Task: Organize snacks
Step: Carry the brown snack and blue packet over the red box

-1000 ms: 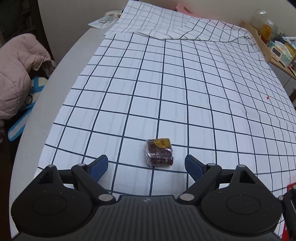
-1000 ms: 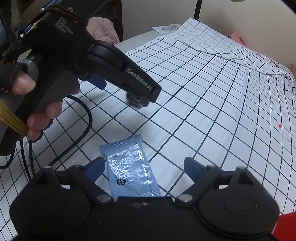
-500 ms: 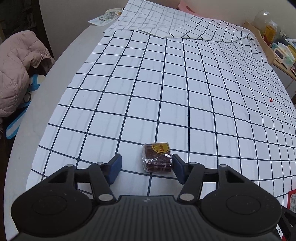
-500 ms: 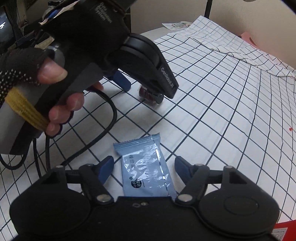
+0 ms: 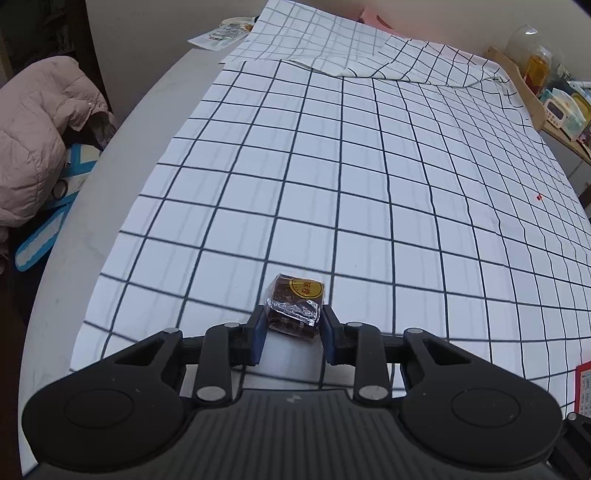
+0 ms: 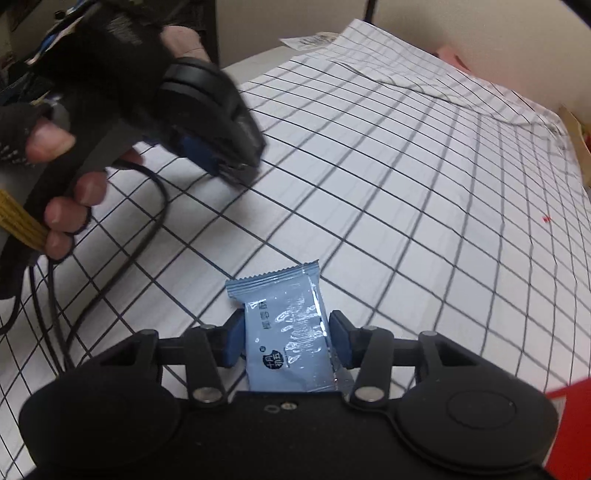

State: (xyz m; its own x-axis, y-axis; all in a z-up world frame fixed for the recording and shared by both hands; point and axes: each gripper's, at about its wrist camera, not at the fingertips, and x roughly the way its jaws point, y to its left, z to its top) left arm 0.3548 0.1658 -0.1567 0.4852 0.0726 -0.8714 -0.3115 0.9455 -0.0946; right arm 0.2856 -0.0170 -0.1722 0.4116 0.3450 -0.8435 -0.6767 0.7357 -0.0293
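Note:
My left gripper [image 5: 291,326] is shut on a small brown wrapped snack [image 5: 295,308] with a yellow round label, held over the checked tablecloth [image 5: 332,184]. My right gripper [image 6: 286,341] is shut on a light blue snack packet [image 6: 288,332], its blue pads pressing both long sides. In the right wrist view the left gripper [image 6: 221,147] shows at upper left, blurred, held by a gloved hand [image 6: 55,140]; the brown snack is hidden there.
A pink jacket [image 5: 33,140] lies off the table at the left. A printed packet [image 5: 221,33] lies at the far table edge. A shelf with jars [image 5: 535,70] stands at the far right. A red box edge [image 6: 569,424] shows at lower right. A black cable [image 6: 110,266] trails over the cloth.
Both grippers closed: the left onto the brown snack, the right onto the blue packet. The left gripper then rose from the cloth with its snack.

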